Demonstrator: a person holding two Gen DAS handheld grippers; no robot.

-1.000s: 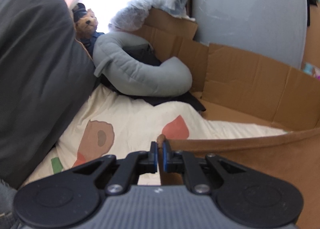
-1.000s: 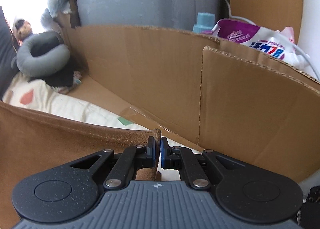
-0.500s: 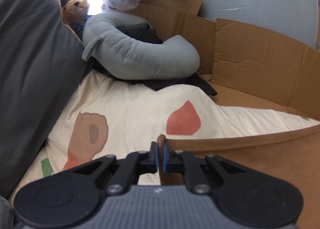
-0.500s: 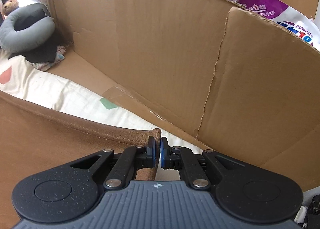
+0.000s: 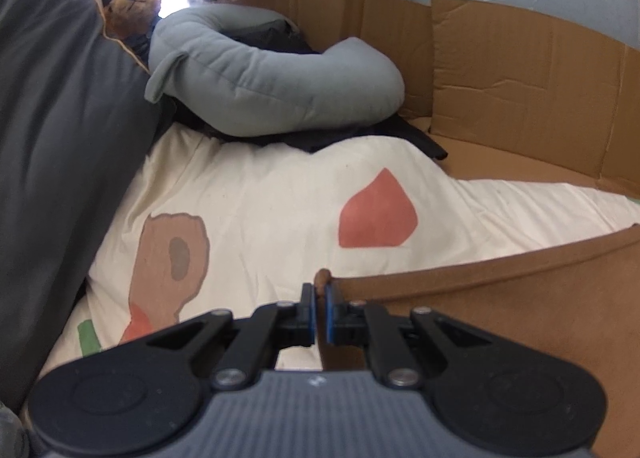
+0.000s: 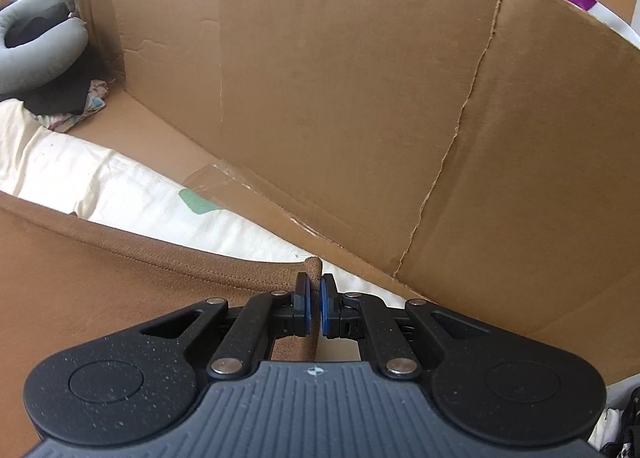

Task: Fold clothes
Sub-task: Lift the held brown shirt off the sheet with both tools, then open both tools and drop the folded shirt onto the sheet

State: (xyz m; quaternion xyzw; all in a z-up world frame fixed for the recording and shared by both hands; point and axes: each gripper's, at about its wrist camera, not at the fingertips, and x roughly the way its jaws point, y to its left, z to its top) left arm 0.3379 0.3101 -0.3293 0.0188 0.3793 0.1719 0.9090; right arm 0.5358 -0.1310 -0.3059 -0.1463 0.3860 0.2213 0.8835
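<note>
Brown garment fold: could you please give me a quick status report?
Left gripper and right gripper shut on brown garment corners. Hem stretched between them over the bedsheet. Cardboard wall close ahead.

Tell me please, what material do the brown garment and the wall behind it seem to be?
Brown garment: probably a soft matte knit or brushed fabric, given its stitched hem and fine grain. The wall: corrugated cardboard, matte brown, with creases, a torn seam and a wavy cut edge.

Cardboard wall [image 6: 360,97] blocks far and right; grey pillow [image 5: 276,85] far left; sheet [image 5: 260,197] between lies open.
</note>
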